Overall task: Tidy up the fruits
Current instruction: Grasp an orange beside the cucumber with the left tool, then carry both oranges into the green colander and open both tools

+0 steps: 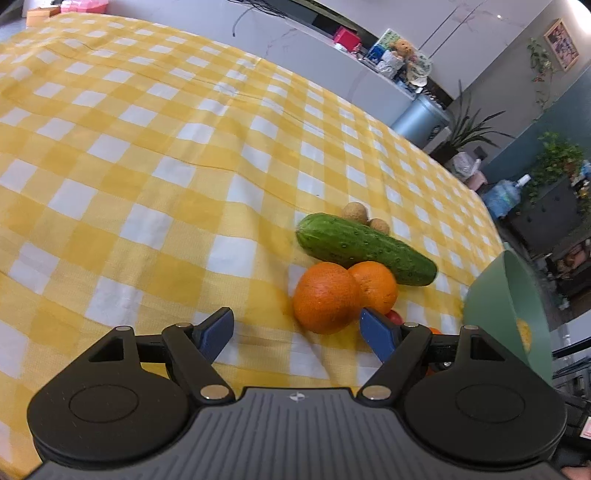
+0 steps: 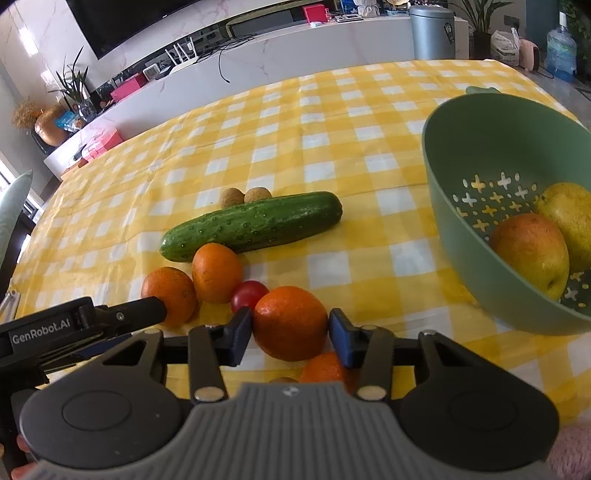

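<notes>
My right gripper [image 2: 290, 332] is closed around a large orange [image 2: 290, 323] on the yellow checked cloth; both pads touch its sides. Beside it lie a red cherry tomato [image 2: 248, 294], two more oranges [image 2: 216, 272] [image 2: 170, 293], a cucumber [image 2: 255, 223] and two small brown fruits [image 2: 232, 196]. A green colander [image 2: 461, 229] at the right holds an apple [image 2: 532, 253] and a pear [image 2: 570, 214]. My left gripper [image 1: 297, 328] is open and empty, just left of an orange [image 1: 325, 297]; it also shows in the right wrist view [image 2: 147, 310].
Another orange [image 2: 324, 367] lies under my right gripper. The colander [image 1: 502, 295] sits near the table's right edge. A white counter [image 2: 295, 40] with a grey bin [image 2: 432, 31] stands beyond the table.
</notes>
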